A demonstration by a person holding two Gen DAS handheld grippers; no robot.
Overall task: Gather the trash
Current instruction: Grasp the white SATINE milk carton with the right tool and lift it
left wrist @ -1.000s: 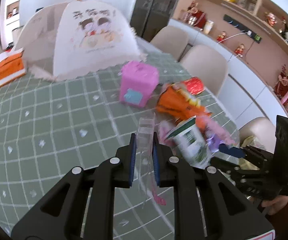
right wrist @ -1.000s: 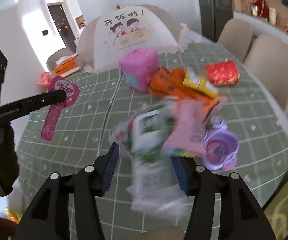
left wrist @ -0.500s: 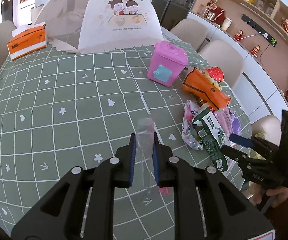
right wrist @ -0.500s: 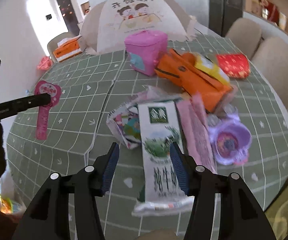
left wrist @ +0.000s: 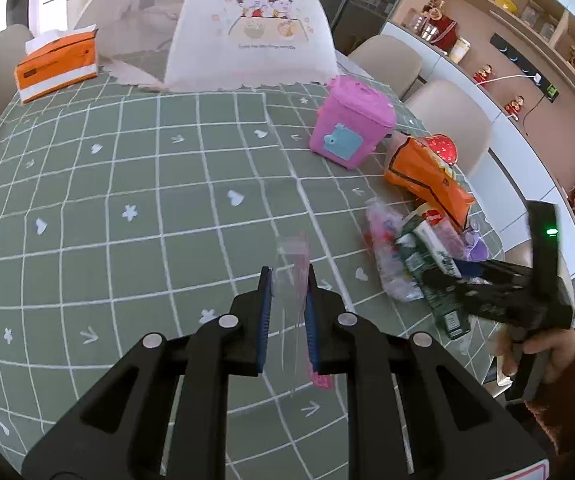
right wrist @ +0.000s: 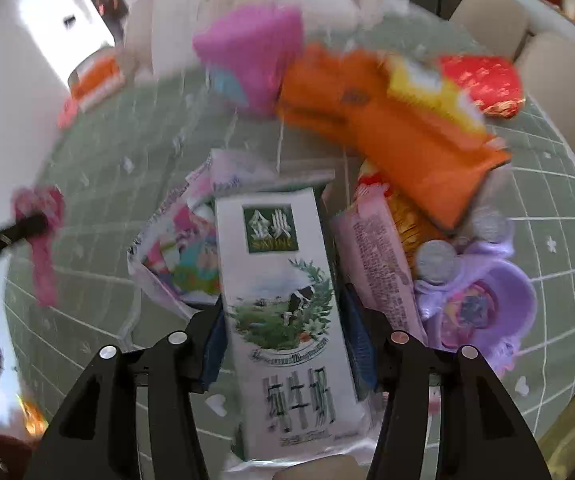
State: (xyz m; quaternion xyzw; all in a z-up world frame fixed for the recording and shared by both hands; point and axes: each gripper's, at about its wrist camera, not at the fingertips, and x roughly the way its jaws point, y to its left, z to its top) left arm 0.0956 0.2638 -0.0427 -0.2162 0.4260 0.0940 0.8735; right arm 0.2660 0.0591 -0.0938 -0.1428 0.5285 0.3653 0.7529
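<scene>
With the left tool (left wrist: 287, 304) clamped on a clear wrapper (left wrist: 292, 264), the right tool (right wrist: 283, 336) straddles the milk carton (right wrist: 283, 312), pads apparently pressing; next, lift it toward the pink bin (left wrist: 351, 122).

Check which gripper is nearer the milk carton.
Right. The right gripper straddles the milk carton, one jaw on each side. The left gripper sits off to its side, shut on a clear wrapper.
</scene>
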